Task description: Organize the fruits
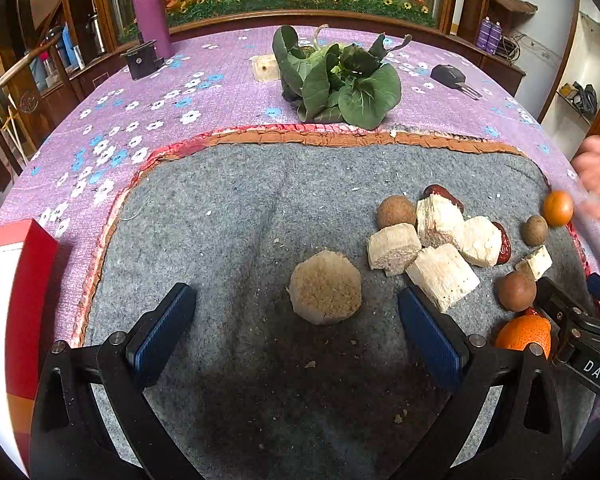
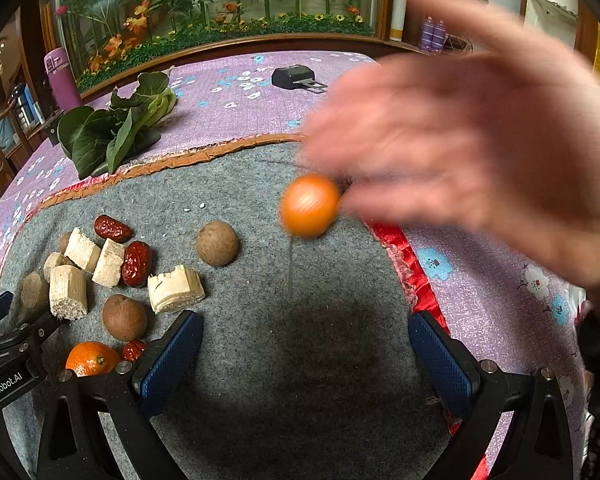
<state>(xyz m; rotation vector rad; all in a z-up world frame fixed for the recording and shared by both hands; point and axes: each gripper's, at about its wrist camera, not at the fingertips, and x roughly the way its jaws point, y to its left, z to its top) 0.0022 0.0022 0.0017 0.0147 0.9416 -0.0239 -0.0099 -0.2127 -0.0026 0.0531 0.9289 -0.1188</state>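
On the grey felt mat [image 1: 240, 220] lie pale sugarcane chunks [image 1: 440, 220], red dates [image 1: 442, 194], brown round longans [image 1: 396, 211], a round brown cake [image 1: 325, 287] and a mandarin [image 1: 526, 332]. My left gripper [image 1: 296, 328] stands open just in front of the round cake, holding nothing. My right gripper [image 2: 306, 356] is open over bare mat [image 2: 300, 300]. A blurred hand [image 2: 480, 152] hovers by a small orange fruit [image 2: 310, 205], also seen at the mat's right edge as a small orange fruit [image 1: 557, 208]. Cane chunks [image 2: 108, 262], dates [image 2: 137, 263], longans [image 2: 217, 242] and the mandarin [image 2: 92, 359] lie left of the right gripper.
A bunch of green leafy vegetable [image 1: 340, 80] lies on the purple flowered tablecloth [image 1: 160, 112] behind the mat. A purple flask [image 1: 150, 12], a black holder [image 1: 142, 60] and a black gadget [image 1: 452, 76] stand farther back. A red and white box [image 1: 16, 300] sits at the left edge.
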